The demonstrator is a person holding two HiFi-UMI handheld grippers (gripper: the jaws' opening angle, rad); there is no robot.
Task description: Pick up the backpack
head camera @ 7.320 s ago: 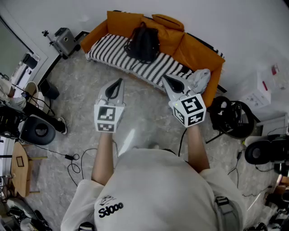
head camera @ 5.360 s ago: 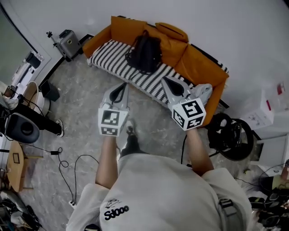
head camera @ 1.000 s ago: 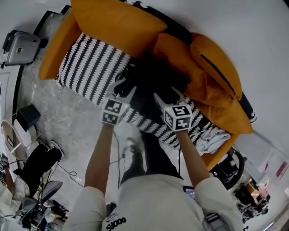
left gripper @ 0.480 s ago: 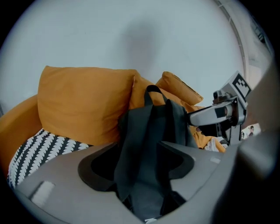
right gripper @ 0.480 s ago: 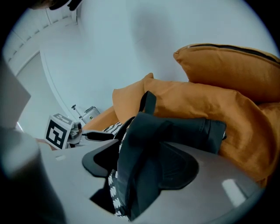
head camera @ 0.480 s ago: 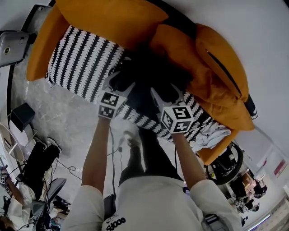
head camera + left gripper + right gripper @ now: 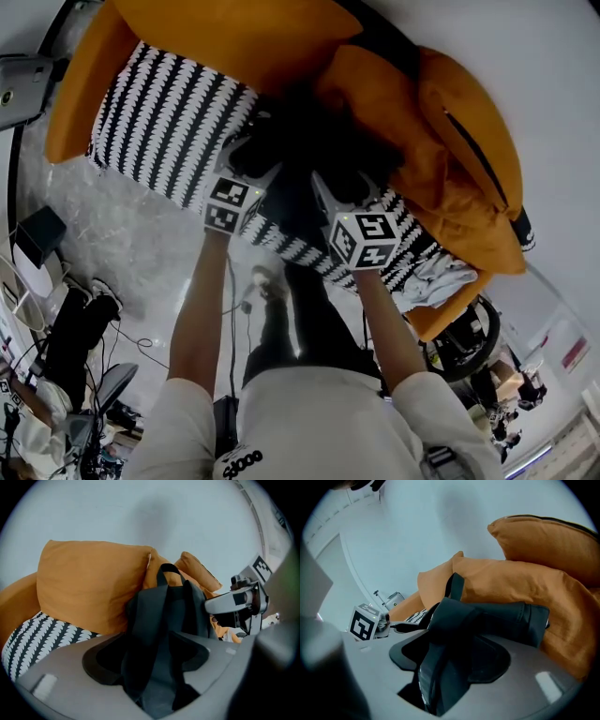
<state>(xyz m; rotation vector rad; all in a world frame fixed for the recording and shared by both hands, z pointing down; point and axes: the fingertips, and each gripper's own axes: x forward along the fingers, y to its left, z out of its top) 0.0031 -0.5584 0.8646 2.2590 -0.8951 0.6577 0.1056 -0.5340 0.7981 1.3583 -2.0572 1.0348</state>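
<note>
Two grippers are down at the black backpack (image 7: 309, 141), one in each of our hands. The backpack sits on the striped seat (image 7: 164, 112) of the orange sofa (image 7: 75, 122). Its back leans on the big orange cushions (image 7: 234, 37) behind it, and its top loop stands up.

Our left gripper (image 7: 150, 660) is at the left side of the backpack. Its jaws are wide apart and have just been opening. A dark strap (image 7: 154, 634) of the backpack runs down between them, but the pads are not pressing on it.

Our right gripper (image 7: 450, 660) is at the right side of the backpack. Its jaws are also apart and have just been closing a little. A thick black strap (image 7: 440, 667) lies between them, with room left on both sides, so it is not squeezed.

Both grippers point down at a slant, close beside each other. A crumpled grey cloth (image 7: 441, 277) lies at the far right end of the seat.
</note>
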